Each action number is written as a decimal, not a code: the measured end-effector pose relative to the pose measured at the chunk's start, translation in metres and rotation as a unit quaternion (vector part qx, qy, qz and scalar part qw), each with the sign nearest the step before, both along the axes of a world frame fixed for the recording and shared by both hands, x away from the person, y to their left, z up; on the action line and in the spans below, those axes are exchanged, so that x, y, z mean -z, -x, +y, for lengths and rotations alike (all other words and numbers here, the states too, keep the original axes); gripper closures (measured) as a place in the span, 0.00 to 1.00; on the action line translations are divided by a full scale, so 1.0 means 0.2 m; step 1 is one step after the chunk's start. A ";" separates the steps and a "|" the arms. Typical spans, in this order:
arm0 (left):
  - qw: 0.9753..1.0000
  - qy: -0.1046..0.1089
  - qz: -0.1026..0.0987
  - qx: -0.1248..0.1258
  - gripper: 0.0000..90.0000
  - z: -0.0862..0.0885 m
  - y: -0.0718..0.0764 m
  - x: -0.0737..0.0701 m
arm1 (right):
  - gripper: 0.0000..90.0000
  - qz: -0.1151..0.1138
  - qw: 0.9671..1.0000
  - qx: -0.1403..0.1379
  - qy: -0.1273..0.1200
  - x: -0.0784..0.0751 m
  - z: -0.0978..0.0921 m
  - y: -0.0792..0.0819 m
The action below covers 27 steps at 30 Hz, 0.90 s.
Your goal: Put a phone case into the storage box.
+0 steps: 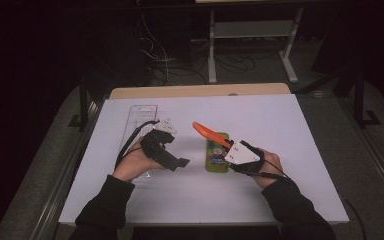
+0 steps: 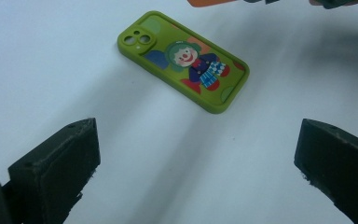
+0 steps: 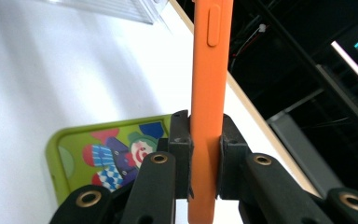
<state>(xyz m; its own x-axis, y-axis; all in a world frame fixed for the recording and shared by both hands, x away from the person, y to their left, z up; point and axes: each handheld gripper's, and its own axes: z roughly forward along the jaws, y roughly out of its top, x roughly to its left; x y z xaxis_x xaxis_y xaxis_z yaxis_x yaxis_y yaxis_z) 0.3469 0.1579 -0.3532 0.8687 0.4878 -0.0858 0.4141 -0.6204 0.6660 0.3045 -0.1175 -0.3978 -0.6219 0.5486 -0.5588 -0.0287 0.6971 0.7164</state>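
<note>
White desk (image 1: 290, 150) nearest: the right gripper (image 3: 204, 154) clamps an orange phone case (image 3: 209, 93) by its edge, lifted above the green clown phone case (image 2: 184, 60) lying flat. Left gripper (image 2: 191, 163) gapes wide, empty. Both cases look light, flexible; rims suit gripping. Farther left lies a clear tray (image 1: 141, 116).

We've got a white table (image 1: 300, 150) here, with a strip of bare wood showing along its far edge. Lying flat on it, a bit nearer the near edge than the far one and roughly mid-width, is a green phone case (image 1: 216, 155) with a clown printed on it. Over toward the far-left corner sits a clear plastic tray (image 1: 139, 117), running lengthwise from far to near.
</note>
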 end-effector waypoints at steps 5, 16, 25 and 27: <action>1.000 0.010 -0.002 -0.012 0.00 0.00 0.00 0.00 | 0.87 0.044 0.997 0.009 -0.060 -0.01 -0.02 -0.02; 1.000 0.013 -0.005 -0.014 0.00 0.00 0.00 0.00 | 0.87 0.158 0.972 0.030 -0.174 -0.01 -0.09 -0.08; 1.000 0.019 -0.003 -0.022 0.00 0.01 -0.01 0.01 | 0.87 0.232 0.935 0.055 -0.263 0.00 -0.15 -0.12; 0.999 0.025 -0.003 -0.023 0.00 0.02 -0.02 0.01 | 0.87 0.232 0.934 0.057 -0.265 0.00 -0.15 -0.13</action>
<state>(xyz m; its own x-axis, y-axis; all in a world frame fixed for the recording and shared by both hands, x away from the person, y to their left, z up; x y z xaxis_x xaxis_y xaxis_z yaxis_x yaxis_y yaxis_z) 0.3509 0.1629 -0.3546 0.8458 0.5228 -0.1066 0.4382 -0.5666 0.6978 0.3299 -0.1482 -0.3985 -0.6510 0.7487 0.1254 0.4229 0.2205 0.8789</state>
